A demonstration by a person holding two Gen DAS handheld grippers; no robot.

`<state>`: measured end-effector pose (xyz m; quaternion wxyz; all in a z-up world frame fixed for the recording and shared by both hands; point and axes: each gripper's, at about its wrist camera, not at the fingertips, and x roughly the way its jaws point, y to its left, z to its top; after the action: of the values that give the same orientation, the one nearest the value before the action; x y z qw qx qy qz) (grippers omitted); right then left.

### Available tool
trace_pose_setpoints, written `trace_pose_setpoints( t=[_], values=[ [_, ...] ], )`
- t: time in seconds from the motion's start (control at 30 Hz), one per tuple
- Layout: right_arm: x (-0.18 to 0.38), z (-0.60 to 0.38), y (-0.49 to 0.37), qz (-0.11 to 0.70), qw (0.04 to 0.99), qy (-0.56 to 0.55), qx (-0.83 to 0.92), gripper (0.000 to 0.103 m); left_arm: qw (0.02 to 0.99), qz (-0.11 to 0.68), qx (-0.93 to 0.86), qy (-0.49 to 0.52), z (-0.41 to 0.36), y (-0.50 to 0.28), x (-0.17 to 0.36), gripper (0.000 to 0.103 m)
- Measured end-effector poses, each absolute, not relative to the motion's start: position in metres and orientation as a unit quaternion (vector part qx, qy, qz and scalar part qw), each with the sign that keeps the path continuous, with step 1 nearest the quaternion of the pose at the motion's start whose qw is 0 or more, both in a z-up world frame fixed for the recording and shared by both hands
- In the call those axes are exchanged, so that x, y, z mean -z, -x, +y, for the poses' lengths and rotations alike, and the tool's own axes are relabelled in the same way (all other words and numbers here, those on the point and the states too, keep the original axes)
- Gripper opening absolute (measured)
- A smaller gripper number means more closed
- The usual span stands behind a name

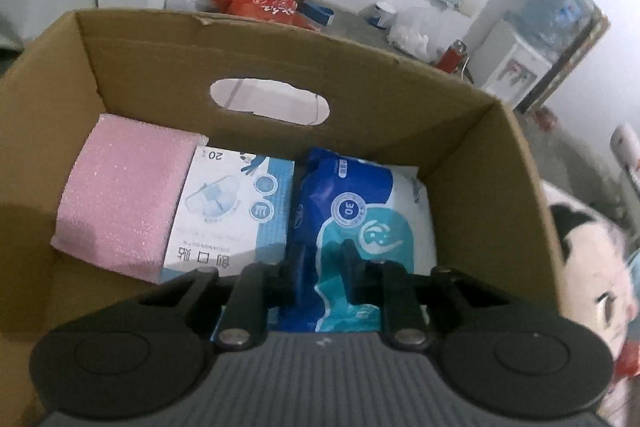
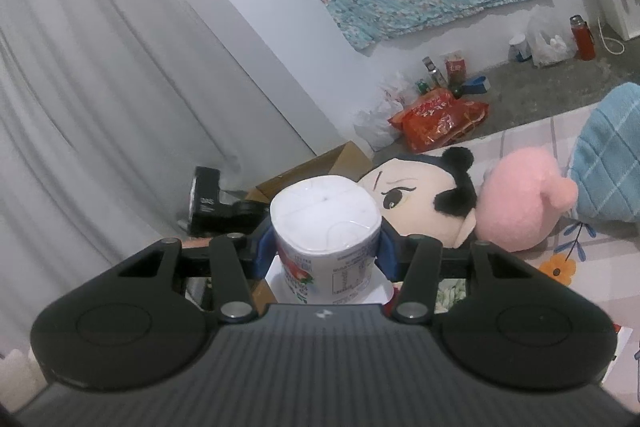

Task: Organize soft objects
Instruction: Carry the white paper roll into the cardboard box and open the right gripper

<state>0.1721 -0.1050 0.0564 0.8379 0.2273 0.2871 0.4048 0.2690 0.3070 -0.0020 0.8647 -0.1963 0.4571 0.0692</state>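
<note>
Looking into the cardboard box [image 1: 280, 55], the left gripper [image 1: 320, 267] hangs over three packed items: a pink foam block [image 1: 124, 191] at 9 o'clock, a white-and-blue carton [image 1: 236, 207] printed "20" beside it, and a blue wipes pack [image 1: 360, 215] marked "30" at 12 o'clock, right under the fingertips. Its jaws stand close together over the pack – whether they pinch it I cannot tell. A plush doll [image 1: 596, 275] lies outside the box wall at 3 o'clock.

The right gripper [image 2: 326, 243] is clamped on a wrapped tissue roll [image 2: 326, 227] – doll [image 2: 424, 203] and pink plush [image 2: 520, 203] beyond, at 1 o'clock.
</note>
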Motion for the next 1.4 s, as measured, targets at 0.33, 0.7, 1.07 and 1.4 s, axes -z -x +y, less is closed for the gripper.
trace_pose_setpoints(
  t=[0.33, 0.7, 1.07, 1.4],
  values=[
    [-0.057, -0.107, -0.171, 0.293, 0.834, -0.234, -0.404, 0.049, 0.89, 0.428, -0.083, 0.132, 0.286, -0.27, -0.024, 0.013],
    [-0.059, -0.103, -0.176, 0.291, 0.838, -0.228, -0.401, 0.049, 0.882, 0.448, -0.1, 0.103, 0.274, -0.258, -0.033, 0.013],
    [-0.09, -0.033, -0.174, 0.325, 0.814, -0.185, -0.445, 0.049, 0.918, 0.374, -0.098, 0.085, 0.276, -0.121, -0.132, 0.017],
    [-0.1, 0.171, -0.179, 0.403, 0.762, -0.071, -0.502, 0.049, 0.931, 0.331, -0.124, 0.09, 0.325, -0.032, -0.152, 0.017]
  ],
)
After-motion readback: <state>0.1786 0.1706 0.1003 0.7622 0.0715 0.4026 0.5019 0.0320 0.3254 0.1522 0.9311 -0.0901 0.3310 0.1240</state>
